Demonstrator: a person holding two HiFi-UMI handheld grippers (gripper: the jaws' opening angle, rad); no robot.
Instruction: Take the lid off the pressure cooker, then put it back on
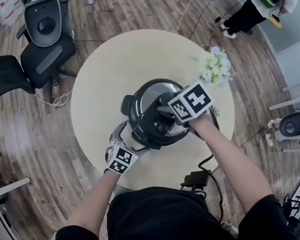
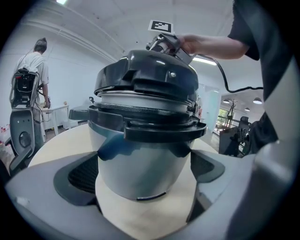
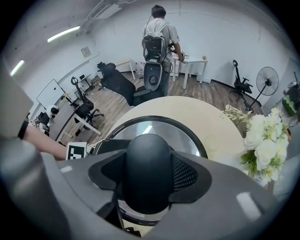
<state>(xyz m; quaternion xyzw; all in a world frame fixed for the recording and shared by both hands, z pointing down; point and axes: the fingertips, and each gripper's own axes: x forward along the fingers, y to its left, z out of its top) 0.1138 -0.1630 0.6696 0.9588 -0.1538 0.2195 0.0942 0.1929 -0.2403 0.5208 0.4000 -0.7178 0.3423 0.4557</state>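
A black and silver pressure cooker (image 1: 155, 115) stands mid-way on a round cream table (image 1: 102, 79). Its lid (image 2: 145, 77) rests on the pot slightly tilted, with a silver rim showing under it. My right gripper (image 1: 164, 112) comes from above and is shut on the lid's black knob handle (image 3: 147, 164), one pad on each side. My left gripper (image 1: 127, 136) sits low at the cooker's near-left side, and its pads flank and touch the silver body (image 2: 140, 164). In the left gripper view the right gripper (image 2: 161, 44) shows on top of the lid.
White flowers (image 1: 215, 67) stand on the table just right of the cooker. A black cable and adapter (image 1: 195, 180) hang at the table's near edge. Office chairs (image 1: 41, 55) stand at the far left, and a person (image 1: 267, 1) stands at the far right.
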